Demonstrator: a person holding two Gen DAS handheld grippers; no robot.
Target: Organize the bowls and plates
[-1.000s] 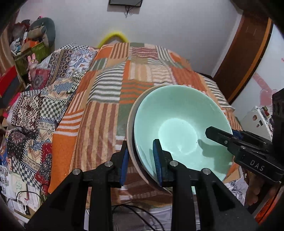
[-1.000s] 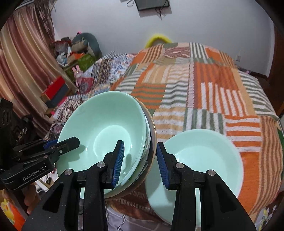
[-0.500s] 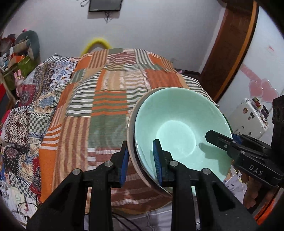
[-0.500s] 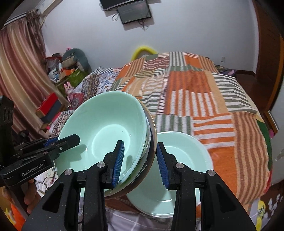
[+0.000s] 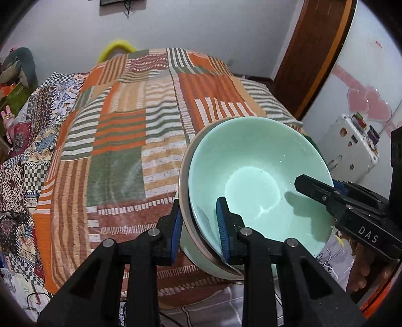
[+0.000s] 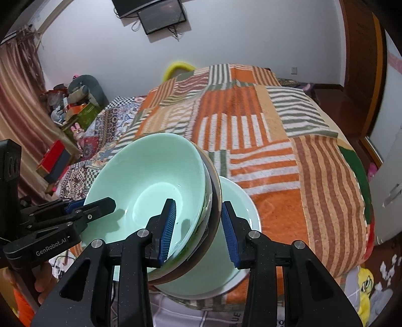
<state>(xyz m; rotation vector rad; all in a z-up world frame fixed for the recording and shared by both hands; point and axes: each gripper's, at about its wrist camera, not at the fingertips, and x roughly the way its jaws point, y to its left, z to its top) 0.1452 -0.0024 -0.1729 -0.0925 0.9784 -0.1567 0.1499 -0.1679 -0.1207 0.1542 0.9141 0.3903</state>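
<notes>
A stack of nested bowls (image 5: 251, 171), mint green inside with a brown-rimmed one outside, hangs tilted over the near edge of the bed. My left gripper (image 5: 199, 226) is shut on its left rim, one pad inside and one outside. My right gripper (image 6: 198, 208) is shut on the opposite rim of the stack (image 6: 150, 176). Each gripper shows in the other's view: the right gripper (image 5: 316, 187) and the left gripper (image 6: 100, 205). A pale green plate (image 6: 238, 198) lies on the blanket, partly hidden under the stack and behind my right fingers.
The bed's striped patchwork blanket (image 5: 150, 113) stretches away ahead. Toys and boxes (image 6: 75, 105) crowd the floor by a curtain at the left. A wooden door (image 5: 314, 50) and a white case (image 5: 346, 151) stand at the right. A screen (image 6: 160, 15) hangs on the wall.
Both grippers have carried the bowl stack rightwards along the bed's near edge. The plate, earlier off to the right of the stack, now lies partly beneath it.
</notes>
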